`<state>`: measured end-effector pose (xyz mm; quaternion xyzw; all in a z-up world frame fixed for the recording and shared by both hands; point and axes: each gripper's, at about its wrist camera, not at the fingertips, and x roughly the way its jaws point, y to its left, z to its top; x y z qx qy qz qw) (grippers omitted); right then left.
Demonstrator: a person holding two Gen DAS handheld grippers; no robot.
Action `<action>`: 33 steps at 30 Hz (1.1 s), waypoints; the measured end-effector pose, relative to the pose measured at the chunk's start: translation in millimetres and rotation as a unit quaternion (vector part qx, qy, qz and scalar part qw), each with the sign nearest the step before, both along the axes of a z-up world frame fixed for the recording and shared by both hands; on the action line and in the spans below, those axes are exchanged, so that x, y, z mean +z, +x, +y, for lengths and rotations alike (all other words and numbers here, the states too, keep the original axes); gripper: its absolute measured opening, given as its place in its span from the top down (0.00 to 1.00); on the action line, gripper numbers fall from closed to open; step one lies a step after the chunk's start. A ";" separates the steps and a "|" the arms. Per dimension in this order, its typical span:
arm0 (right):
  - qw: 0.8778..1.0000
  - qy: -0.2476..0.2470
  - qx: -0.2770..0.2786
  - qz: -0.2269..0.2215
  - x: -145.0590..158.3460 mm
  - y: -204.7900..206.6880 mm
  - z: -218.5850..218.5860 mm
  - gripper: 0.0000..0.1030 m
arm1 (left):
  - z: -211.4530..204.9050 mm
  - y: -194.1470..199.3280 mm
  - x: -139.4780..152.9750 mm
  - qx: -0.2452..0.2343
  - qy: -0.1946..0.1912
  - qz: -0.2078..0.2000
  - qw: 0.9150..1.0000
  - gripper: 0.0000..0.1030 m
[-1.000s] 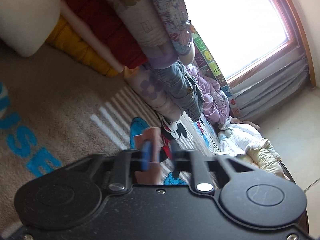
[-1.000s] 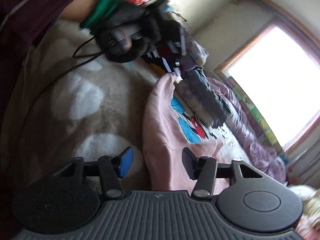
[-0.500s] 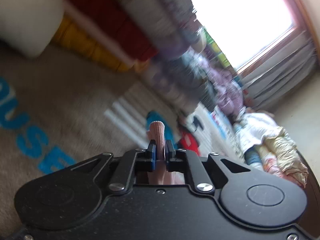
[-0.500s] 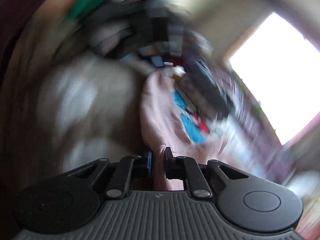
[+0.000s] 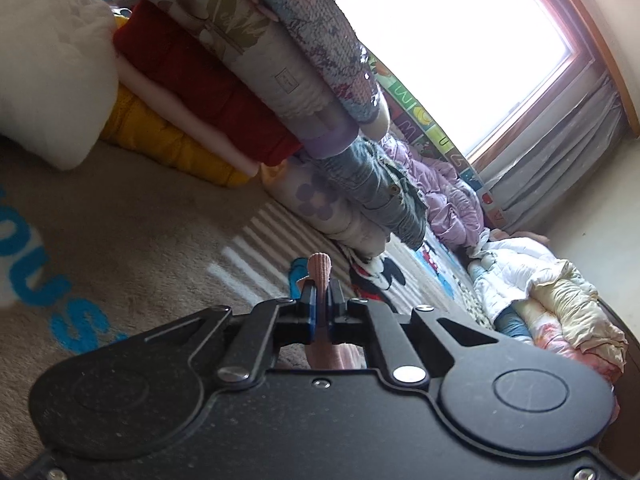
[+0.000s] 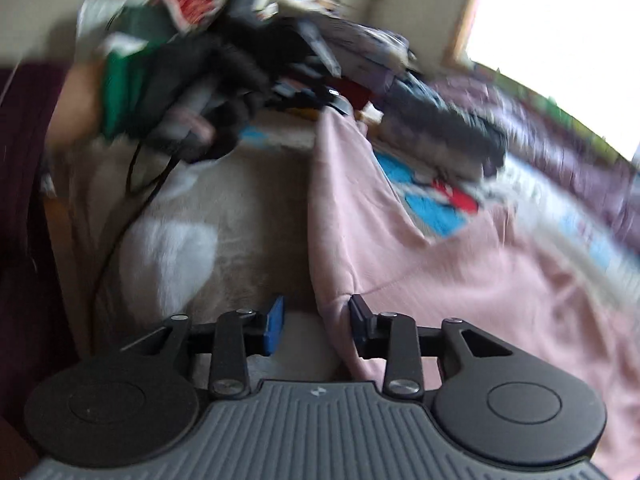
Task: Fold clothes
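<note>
A pink garment (image 6: pixel 460 280) lies spread over the beige blanket (image 6: pixel 248 216). My left gripper (image 5: pixel 322 300) is shut on the garment's ribbed pink edge (image 5: pixel 320 268), which sticks up between its pads. In the blurred right wrist view, a black-gloved hand (image 6: pixel 200 92) with that gripper holds the garment's far corner. Near me, my right gripper (image 6: pixel 316 320) has its jaws opening. The garment's near edge (image 6: pixel 336 308) lies against the right finger (image 6: pixel 358 316), while the blue left pad (image 6: pixel 275 324) stands clear of the cloth.
A tall stack of folded quilts (image 5: pixel 240 80) and a white pillow (image 5: pixel 48 60) stand behind the blanket. Folded jeans (image 5: pixel 380 192) and a purple quilted garment (image 5: pixel 448 192) lie toward the window. A heap of white and cream clothes (image 5: pixel 540 280) sits at the right.
My left gripper closed on the pink ribbed edge and stayed shut. My right gripper closed near the garment's near edge, then spread apart again while rolling.
</note>
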<state>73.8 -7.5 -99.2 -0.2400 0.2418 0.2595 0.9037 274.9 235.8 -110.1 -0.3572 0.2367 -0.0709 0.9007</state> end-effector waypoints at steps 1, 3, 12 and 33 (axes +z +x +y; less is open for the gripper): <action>1.000 -0.014 -0.001 -0.012 -0.5 -1.7 4.6 0.63 | 0.2 0.2 -1.4 0.003 0.004 0.008 1.000 0.98; 0.999 -0.031 0.001 -0.035 0.3 -6.6 9.4 0.62 | 3.4 2.4 -7.3 0.013 0.000 0.035 0.999 0.98; 0.993 -0.069 0.021 -0.097 -5.2 -15.2 24.9 0.39 | 15.8 -0.5 -17.6 0.011 -0.031 0.060 0.998 0.67; 0.998 0.048 -0.005 -0.035 -5.7 3.0 20.4 0.34 | -5.5 -18.1 16.5 0.041 0.151 0.012 0.988 0.74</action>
